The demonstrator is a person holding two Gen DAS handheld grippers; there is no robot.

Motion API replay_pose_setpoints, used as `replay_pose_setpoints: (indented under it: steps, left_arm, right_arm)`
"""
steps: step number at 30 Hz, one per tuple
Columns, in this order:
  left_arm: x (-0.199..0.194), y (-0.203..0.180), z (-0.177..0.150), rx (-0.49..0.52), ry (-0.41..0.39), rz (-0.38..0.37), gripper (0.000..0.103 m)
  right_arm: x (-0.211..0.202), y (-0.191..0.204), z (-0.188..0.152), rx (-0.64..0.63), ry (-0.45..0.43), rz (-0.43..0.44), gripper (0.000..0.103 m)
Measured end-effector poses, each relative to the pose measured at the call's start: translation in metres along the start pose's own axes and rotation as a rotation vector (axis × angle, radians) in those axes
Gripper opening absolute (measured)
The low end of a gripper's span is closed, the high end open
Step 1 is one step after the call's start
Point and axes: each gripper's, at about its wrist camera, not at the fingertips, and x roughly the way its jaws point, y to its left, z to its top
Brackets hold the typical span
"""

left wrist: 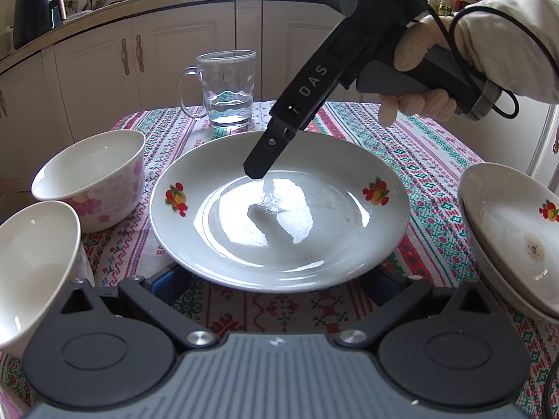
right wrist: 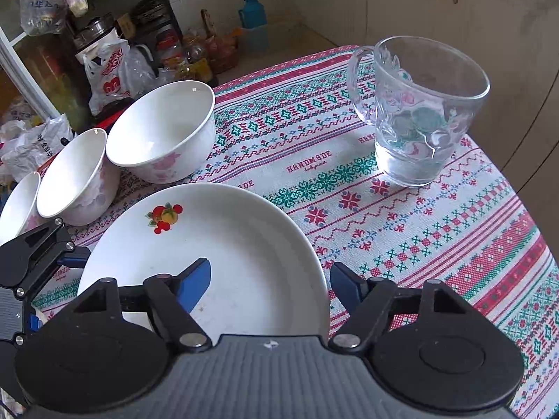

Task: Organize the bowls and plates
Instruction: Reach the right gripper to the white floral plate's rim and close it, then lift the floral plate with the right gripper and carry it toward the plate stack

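Observation:
A white plate [left wrist: 279,209] with fruit prints lies on the patterned tablecloth, straight ahead of my left gripper [left wrist: 279,279], whose open jaws sit under its near rim. My right gripper [right wrist: 270,284] is open and straddles the plate's rim [right wrist: 216,237], one blue finger [right wrist: 195,284] over the plate, the other outside. It shows from outside in the left wrist view [left wrist: 256,169], tip just above the plate. Two flowered white bowls [left wrist: 94,178] [left wrist: 31,265] stand left of the plate. A second fruit-print dish [left wrist: 513,237] sits on the right.
A glass mug [left wrist: 227,90] [right wrist: 419,111] with a little water stands behind the plate near the table's far edge. A third bowl [right wrist: 17,206] shows at the left edge in the right wrist view. Kitchen cabinets [left wrist: 157,66] lie beyond the table.

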Motion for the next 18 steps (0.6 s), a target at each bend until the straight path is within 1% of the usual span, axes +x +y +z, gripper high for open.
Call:
replay_pose_setpoints:
  steps: [7,10,15,18]
  left_arm:
    - [-0.0006,-0.0024,0.0004,0.023,-0.004,0.011,0.102]
    - [-0.0009,-0.0037,0.0007,0.035,-0.004,0.022,0.102]
    - [-0.0024,-0.0051,0.0013,0.062,-0.005,0.04,0.101]
    - [-0.0033,-0.005,0.0015,0.075,-0.001,0.036,0.101]
  right_arm:
    - [-0.0002,-0.0104,0.0036,0.029,0.057,0.103,0.079]
    - [-0.0002,-0.0083,0.0039,0.024,0.069,0.105,0.079]
    - [-0.0009,-0.0084,0.0027,0.04,0.067,0.107,0.079]
    - [-0.0029,-0.0091,0.0005,0.052,0.064,0.106,0.079]
